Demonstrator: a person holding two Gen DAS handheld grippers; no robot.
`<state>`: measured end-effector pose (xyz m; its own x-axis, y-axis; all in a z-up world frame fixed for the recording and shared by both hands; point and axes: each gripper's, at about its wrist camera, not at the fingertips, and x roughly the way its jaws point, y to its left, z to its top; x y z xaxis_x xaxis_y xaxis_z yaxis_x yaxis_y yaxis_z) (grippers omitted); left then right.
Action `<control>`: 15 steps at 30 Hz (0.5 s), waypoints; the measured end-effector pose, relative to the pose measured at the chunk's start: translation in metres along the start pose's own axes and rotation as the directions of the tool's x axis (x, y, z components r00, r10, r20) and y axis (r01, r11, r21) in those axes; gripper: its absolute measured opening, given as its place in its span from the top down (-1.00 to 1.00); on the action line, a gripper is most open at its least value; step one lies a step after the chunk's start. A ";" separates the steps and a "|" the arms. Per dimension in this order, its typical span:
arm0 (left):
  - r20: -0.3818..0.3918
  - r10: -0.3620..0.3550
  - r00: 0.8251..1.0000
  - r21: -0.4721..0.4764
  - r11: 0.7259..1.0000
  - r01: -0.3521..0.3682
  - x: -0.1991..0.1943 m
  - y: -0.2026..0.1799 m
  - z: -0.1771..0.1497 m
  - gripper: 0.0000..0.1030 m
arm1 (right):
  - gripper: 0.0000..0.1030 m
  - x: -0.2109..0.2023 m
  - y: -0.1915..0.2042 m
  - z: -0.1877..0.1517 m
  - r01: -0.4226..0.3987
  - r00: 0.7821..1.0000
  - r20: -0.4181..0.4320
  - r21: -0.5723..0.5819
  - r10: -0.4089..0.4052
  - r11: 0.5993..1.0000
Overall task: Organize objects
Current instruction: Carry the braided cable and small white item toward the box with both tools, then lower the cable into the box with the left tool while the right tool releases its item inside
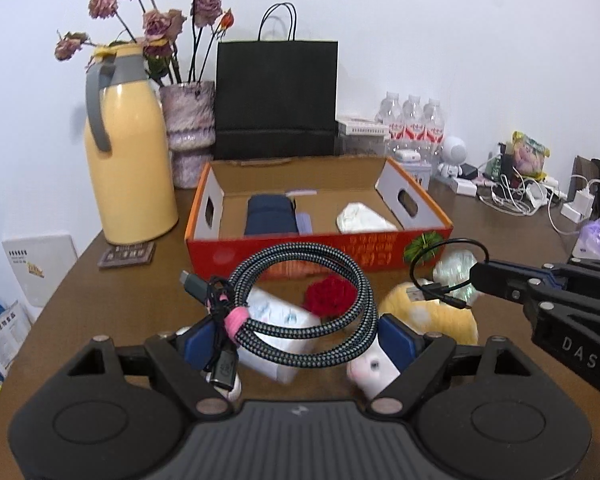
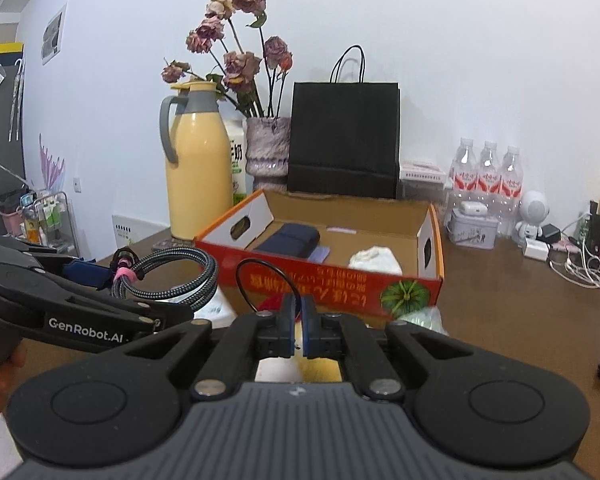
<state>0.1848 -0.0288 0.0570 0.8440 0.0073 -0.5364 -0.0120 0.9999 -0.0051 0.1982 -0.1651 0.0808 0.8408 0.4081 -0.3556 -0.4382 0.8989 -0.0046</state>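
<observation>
A coil of braided grey-black cable (image 1: 300, 308), bound with a pink strap, hangs above the table between the blue pads of my left gripper (image 1: 296, 338), which is shut on it with wide jaws. The same coil (image 2: 172, 276) shows at the left of the right wrist view. My right gripper (image 2: 298, 320) is shut on a thin black USB cable (image 2: 260, 268), whose loop (image 1: 440, 260) rises from the fingertips. An open orange-red cardboard box (image 1: 216, 256) stands just beyond both grippers. It holds a navy pouch (image 1: 268, 216) and a white crumpled item (image 1: 364, 220).
Below the grippers lie a tissue pack (image 1: 276, 316), a red fuzzy item (image 1: 328, 296) and a yellow plush (image 1: 432, 316). Behind the box stand a yellow thermos (image 1: 128, 160), a vase of dried roses (image 1: 188, 128), a black paper bag (image 1: 276, 100) and water bottles (image 1: 416, 124). Chargers and cords (image 1: 512, 196) crowd the right.
</observation>
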 end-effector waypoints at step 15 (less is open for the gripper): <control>0.075 -0.010 0.997 -0.016 1.000 0.011 0.077 0.007 0.074 -0.63 | 0.94 0.085 -0.042 0.041 0.020 0.997 0.072 0.046 -0.023 0.999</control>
<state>0.2897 -0.0200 0.0781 0.8817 -0.0016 -0.4718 -0.0114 0.9996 -0.0247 0.3008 -0.1622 0.0889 0.8712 0.3979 -0.2876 -0.4067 0.9130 0.0311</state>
